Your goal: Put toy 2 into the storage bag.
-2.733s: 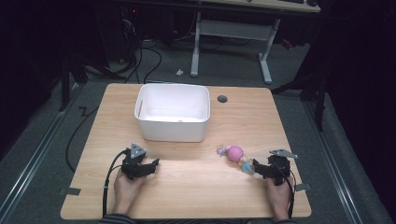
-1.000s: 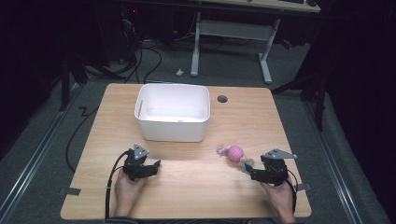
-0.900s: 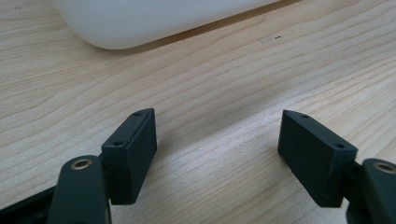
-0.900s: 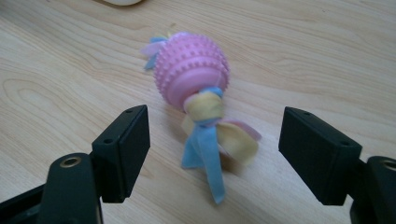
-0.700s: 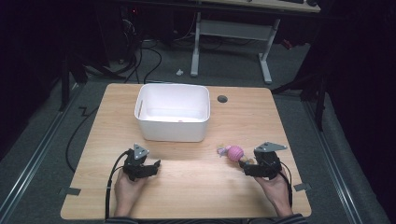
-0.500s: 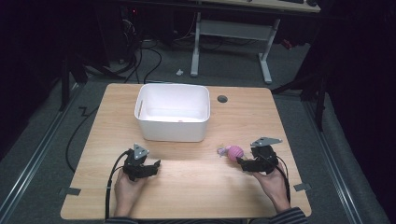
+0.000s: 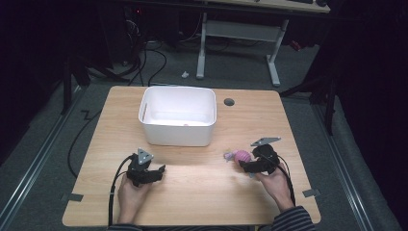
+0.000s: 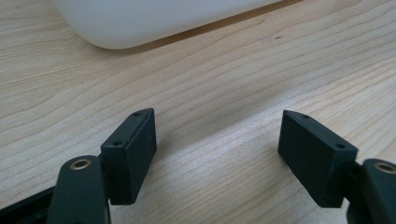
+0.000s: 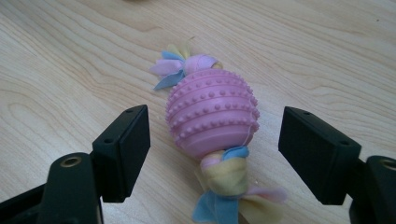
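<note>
The pink studded ball toy (image 9: 212,116), with pastel fabric tufts knotted at both ends, lies on the wooden surface (image 7: 207,192) toward its right side, in front of the white bin (image 7: 178,115) and apart from it; the right claw (image 9: 215,140) is open around it, its jaws standing either side of the ball with a gap on each, and they have just been opening a little; in the high view the right claw (image 7: 246,166) sits just beside the toy (image 7: 242,156), held by the person's right hand (image 7: 273,180); the left claw (image 8: 217,144) is open over bare wood, nothing between its jaws, the bin's rounded corner (image 8: 140,23) beyond it.
</note>
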A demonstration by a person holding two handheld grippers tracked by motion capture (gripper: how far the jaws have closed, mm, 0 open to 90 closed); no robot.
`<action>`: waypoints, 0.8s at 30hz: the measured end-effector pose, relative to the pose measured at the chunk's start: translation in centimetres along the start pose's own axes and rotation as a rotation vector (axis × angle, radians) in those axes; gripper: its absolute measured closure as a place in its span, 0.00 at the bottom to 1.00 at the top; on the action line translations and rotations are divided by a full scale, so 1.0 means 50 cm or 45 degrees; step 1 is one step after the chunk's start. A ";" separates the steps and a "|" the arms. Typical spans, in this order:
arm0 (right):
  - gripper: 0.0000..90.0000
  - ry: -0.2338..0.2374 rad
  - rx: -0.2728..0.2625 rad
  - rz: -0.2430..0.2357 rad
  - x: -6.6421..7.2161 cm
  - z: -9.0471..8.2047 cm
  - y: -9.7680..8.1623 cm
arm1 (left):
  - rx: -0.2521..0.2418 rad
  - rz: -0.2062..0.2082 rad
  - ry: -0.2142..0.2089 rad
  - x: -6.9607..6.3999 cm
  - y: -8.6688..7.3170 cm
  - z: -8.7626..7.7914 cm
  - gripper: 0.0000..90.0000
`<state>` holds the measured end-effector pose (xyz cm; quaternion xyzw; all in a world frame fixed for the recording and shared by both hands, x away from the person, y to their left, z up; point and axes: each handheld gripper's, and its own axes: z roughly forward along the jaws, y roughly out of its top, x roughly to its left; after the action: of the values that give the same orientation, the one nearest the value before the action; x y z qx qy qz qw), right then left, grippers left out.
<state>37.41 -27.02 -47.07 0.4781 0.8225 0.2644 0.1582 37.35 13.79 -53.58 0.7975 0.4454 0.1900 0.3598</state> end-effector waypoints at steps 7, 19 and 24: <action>0.29 -0.004 0.043 -0.010 0.003 0.022 0.005 | 0.001 0.002 0.000 0.000 0.000 0.000 0.31; 0.38 -0.053 0.083 -0.052 0.012 0.038 0.006 | 0.000 0.004 -0.001 0.000 0.000 0.000 0.31; 0.39 -0.053 0.080 -0.059 0.011 0.038 0.006 | 0.001 0.004 -0.002 0.000 0.000 0.000 0.31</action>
<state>38.32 -25.87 -48.45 0.4692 0.8377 0.2247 0.1662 37.35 13.79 -53.58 0.7984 0.4440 0.1899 0.3596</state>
